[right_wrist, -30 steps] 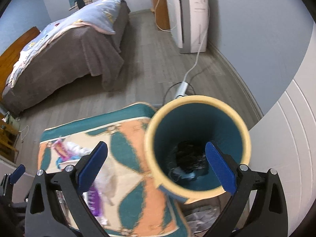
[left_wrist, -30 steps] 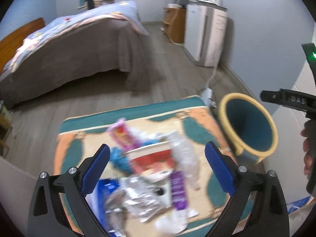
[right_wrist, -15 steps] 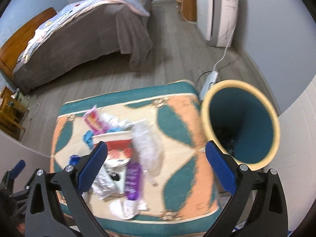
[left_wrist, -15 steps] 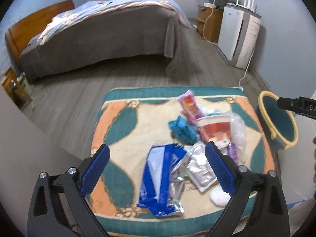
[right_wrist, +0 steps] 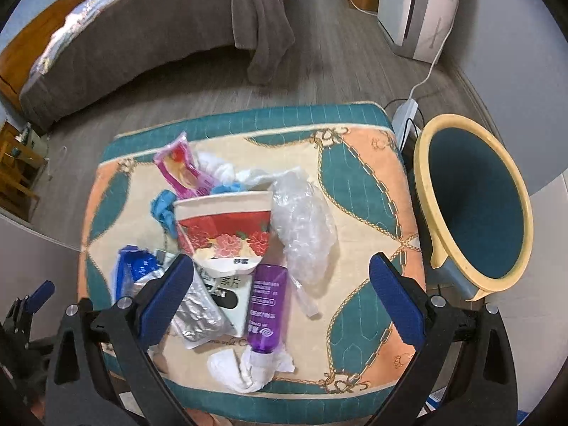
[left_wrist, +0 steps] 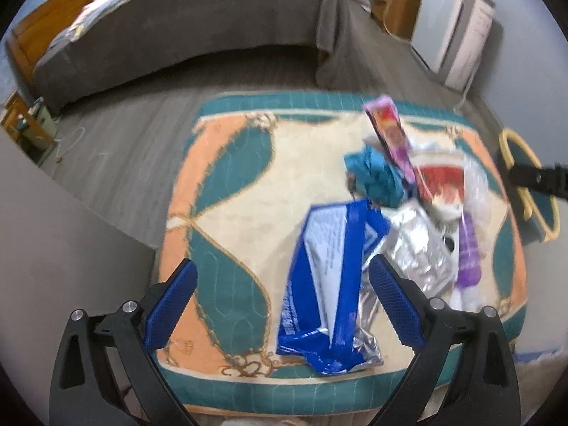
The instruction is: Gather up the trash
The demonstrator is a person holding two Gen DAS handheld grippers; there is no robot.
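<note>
Wide apart stood the jaws of the left gripper [left_wrist: 282, 303], nothing between them, hanging over the lower middle of the left wrist view above a patterned cushion [left_wrist: 227, 184] in teal, orange and cream. Trash lay heaped on the cushion's right half: a blue wrapper [left_wrist: 328, 284] at lower centre, a silver foil pack [left_wrist: 419, 248] touching its right edge, a crumpled teal scrap [left_wrist: 372, 175] above them, a pink packet [left_wrist: 390, 138] higher still, and a red paper cup [left_wrist: 442, 184] at right. At the far right edge sat a bin [left_wrist: 507, 142] with a yellow rim, beside the cushion, partly crossed by a black bar. The picture was blurred.

Over to the right wrist view: the right gripper [right_wrist: 280, 291] also gaped open and empty, low in the frame. Between its blue pads lay a purple bottle [right_wrist: 266, 307], its cap on a wad of white tissue [right_wrist: 248, 369]. The red paper cup [right_wrist: 223, 227] lay on its side at centre, clear crumpled plastic [right_wrist: 303, 223] just right of it, the pink packet [right_wrist: 181, 168] up left. The bin [right_wrist: 422, 191] stood at right, close against the cushion [right_wrist: 358, 184].
</note>
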